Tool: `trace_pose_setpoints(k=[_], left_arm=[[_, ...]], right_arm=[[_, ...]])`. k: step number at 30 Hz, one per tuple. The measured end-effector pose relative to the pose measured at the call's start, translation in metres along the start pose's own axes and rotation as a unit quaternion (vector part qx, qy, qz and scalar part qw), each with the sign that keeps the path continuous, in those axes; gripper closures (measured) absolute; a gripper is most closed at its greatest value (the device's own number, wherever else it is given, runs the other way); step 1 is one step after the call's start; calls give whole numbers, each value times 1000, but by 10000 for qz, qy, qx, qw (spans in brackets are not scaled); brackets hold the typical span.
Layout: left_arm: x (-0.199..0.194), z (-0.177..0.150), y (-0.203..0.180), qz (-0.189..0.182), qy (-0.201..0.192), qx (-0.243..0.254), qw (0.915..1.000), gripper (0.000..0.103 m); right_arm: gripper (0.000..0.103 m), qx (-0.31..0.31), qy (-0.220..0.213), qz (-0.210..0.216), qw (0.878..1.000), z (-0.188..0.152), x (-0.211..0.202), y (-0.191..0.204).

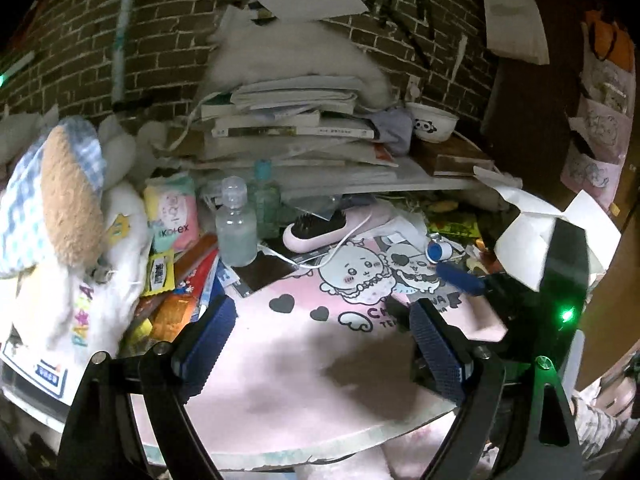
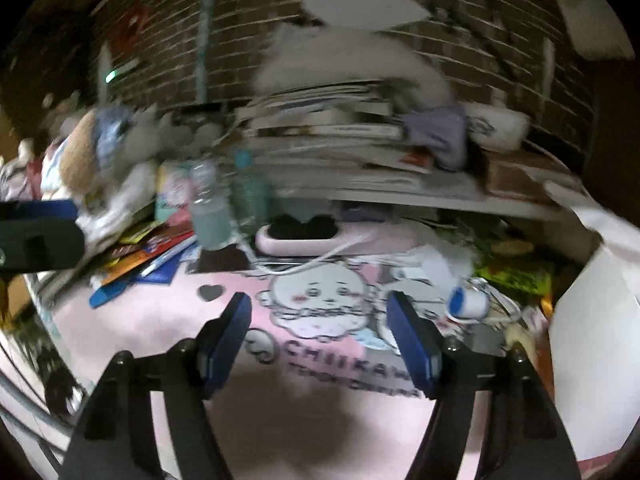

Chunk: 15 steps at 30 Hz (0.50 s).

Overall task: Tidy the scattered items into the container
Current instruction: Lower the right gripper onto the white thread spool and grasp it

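My left gripper (image 1: 322, 312) stands open over the pink cartoon desk mat (image 1: 280, 344), with nothing between its blue pads. My right gripper (image 2: 318, 302) is also open and empty above the same mat (image 2: 320, 420); one of its fingers (image 1: 460, 280) shows at the right of the left wrist view. Scattered items lie at the mat's far edge: a clear bottle (image 1: 236, 228), a green bottle with a blue cap (image 1: 264, 196), a pink hairbrush (image 1: 320, 228), a white cable (image 1: 320, 258) and a small blue-and-white roll (image 1: 438, 250). A white paper bag (image 1: 532, 236) stands at the right.
Snack packets and pens (image 1: 176, 276) are heaped at the left beside a Kotex pack (image 1: 172, 212) and a plush toy (image 1: 60, 208). Behind, a stack of books (image 1: 288, 124) and a panda bowl (image 1: 432, 120) rest on a shelf against the brick wall. The right wrist view is blurred.
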<state>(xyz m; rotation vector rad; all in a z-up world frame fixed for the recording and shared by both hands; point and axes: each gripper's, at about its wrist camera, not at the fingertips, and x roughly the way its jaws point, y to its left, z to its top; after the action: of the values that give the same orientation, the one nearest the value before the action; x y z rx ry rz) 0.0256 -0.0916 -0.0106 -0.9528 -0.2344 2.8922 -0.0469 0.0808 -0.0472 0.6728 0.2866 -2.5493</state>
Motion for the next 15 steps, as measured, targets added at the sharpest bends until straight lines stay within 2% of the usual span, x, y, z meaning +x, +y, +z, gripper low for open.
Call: trace_pose_setpoints(k=[1,2,4,9,15], left_arm=[[-1,-1,1,17,-10,14,10000,16],[-1,-2,2,44,-13,38,10000,16],[-2,-6,4,85,-10,81,9999,16],[-1,-15,14,61,14,-2,10000,16],[10,-21,21,0,117,-134,9998,16]], right_arm=[[37,-101,37,69,9999,0,2,8],[45,-187,107,118,9997,2,7,14],[52,-111,245,55,9996,7,16,11],[52,456,517,-597,9958,15,34,-37],[52,1026,934,-1289,9819,16,51,-99]])
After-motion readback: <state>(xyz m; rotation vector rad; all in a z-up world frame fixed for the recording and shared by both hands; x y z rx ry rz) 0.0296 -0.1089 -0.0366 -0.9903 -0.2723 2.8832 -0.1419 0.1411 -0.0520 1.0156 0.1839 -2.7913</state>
